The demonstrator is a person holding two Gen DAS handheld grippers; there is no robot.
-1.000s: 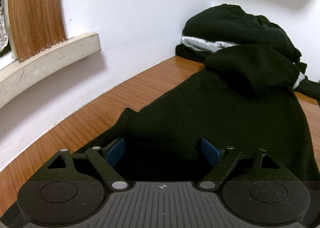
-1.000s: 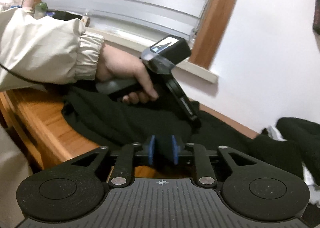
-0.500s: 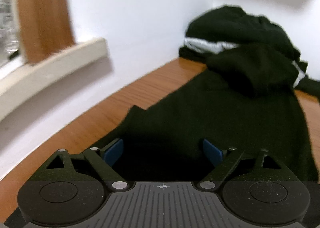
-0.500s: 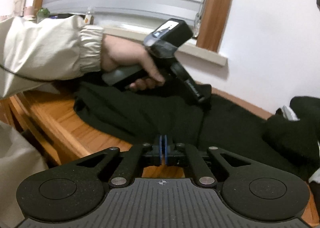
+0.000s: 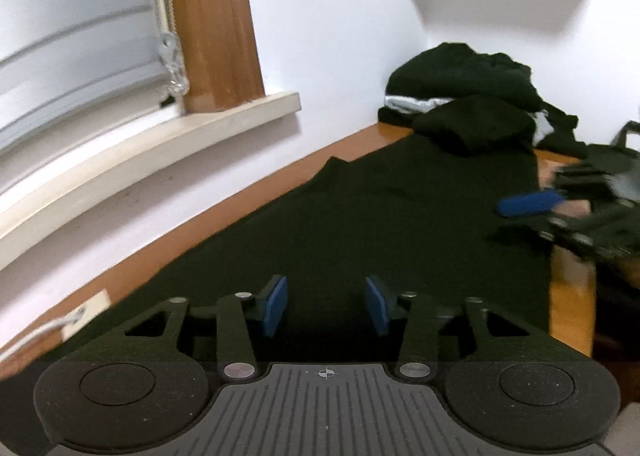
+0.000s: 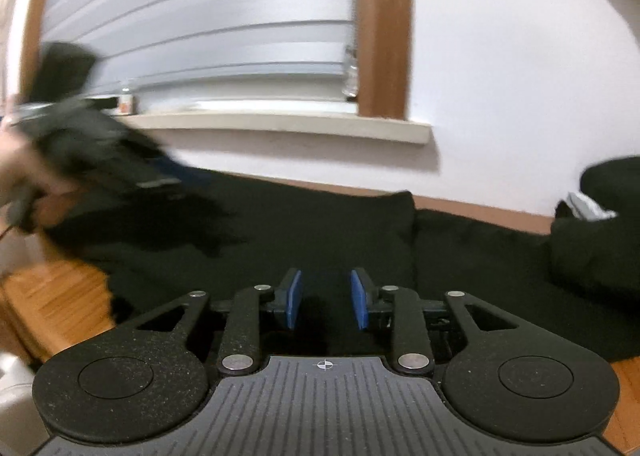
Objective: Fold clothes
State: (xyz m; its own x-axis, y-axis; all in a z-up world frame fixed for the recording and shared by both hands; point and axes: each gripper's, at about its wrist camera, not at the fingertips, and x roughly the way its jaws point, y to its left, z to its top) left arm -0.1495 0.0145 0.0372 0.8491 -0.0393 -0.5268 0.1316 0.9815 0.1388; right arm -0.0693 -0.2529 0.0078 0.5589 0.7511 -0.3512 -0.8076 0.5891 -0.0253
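Observation:
A black garment lies spread flat along the wooden table; in the right wrist view the garment fills the middle. My left gripper hovers over its near end. Its jaws are closing, the blue pads still stand apart, and no cloth is pinched between them. My right gripper is low over the garment's near edge. Its jaws are opening, and only flat cloth lies behind the gap. Each gripper shows blurred in the other's view: right gripper, left gripper held by a hand.
A pile of dark clothes with a pale layer sits in the far corner, against the white wall. A window sill and a wooden frame run along the wall. A small tag with a cord lies at the table's left.
The left gripper has swung fast away from the pile toward the garment's other end, and its jaws have narrowed. The right gripper shut, then opened partway, and has rolled level.

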